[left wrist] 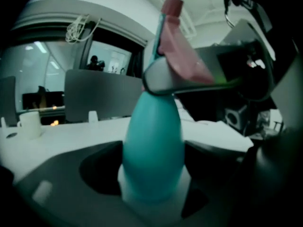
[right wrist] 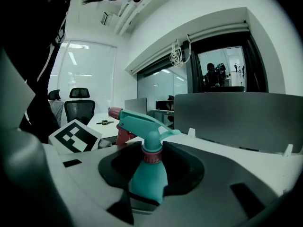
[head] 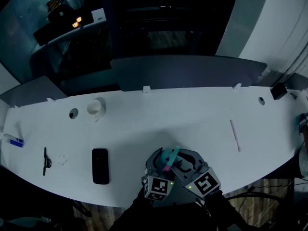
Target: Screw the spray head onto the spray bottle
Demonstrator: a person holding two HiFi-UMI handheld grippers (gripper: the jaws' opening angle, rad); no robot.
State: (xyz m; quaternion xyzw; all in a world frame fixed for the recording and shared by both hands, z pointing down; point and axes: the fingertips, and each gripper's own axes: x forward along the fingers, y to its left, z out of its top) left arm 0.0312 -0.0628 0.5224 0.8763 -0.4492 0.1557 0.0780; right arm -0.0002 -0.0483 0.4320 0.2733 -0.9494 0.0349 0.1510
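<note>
head view: at the near edge of the white counter, the left tool and right tool meet around a teal spray bottle.
left gripper view: its jaws clamp the bottle's wide body, with the spray head above.
right gripper view: its jaws grip the bottle's upper part below the pink collar; the head sits on the neck.

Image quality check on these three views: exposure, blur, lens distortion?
Head view: underexposed, blue cast, only the desk reads clearly. Left gripper view: strong fisheye, spray bottle close to the lens and soft, black corners. Right gripper view: brightest and sharpest, spray head crisp, ceiling lines bowed by the wide-angle lens.
</note>
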